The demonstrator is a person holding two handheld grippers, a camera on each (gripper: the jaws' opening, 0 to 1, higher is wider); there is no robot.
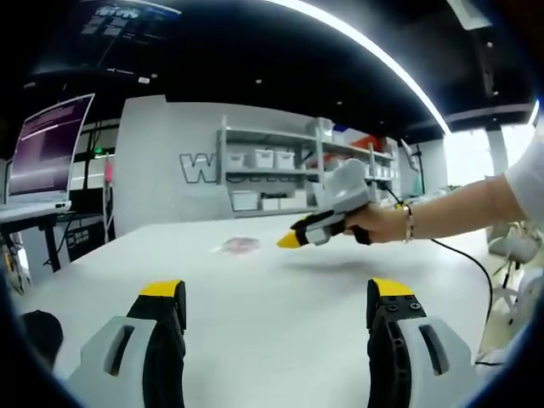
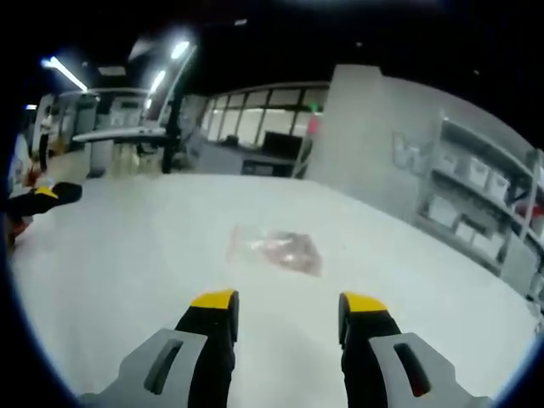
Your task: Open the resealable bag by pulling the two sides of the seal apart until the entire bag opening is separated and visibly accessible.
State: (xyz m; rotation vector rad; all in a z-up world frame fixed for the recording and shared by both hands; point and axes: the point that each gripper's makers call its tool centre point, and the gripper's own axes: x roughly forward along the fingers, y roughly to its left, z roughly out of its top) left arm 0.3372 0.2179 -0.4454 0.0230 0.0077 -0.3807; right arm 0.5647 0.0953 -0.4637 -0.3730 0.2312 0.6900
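A clear resealable bag (image 2: 276, 247) with pinkish contents lies flat on the white table (image 2: 127, 263), a short way ahead of my right gripper (image 2: 289, 308), which is open and holds nothing. In the left gripper view the same bag (image 1: 240, 246) is a small patch far across the table (image 1: 272, 340). My left gripper (image 1: 276, 297) stands open over the near table, empty. The right gripper (image 1: 319, 228), held by a person's hand, hovers above the table just right of the bag. The left gripper's yellow-tipped jaw (image 2: 47, 195) pokes in at the left edge of the right gripper view.
White shelves with storage bins (image 1: 280, 170) line the far wall. A monitor (image 1: 51, 144) stands on a desk at the left. A black cable (image 1: 472, 263) trails over the table's right side. More desks and windows (image 2: 246, 127) lie beyond the table.
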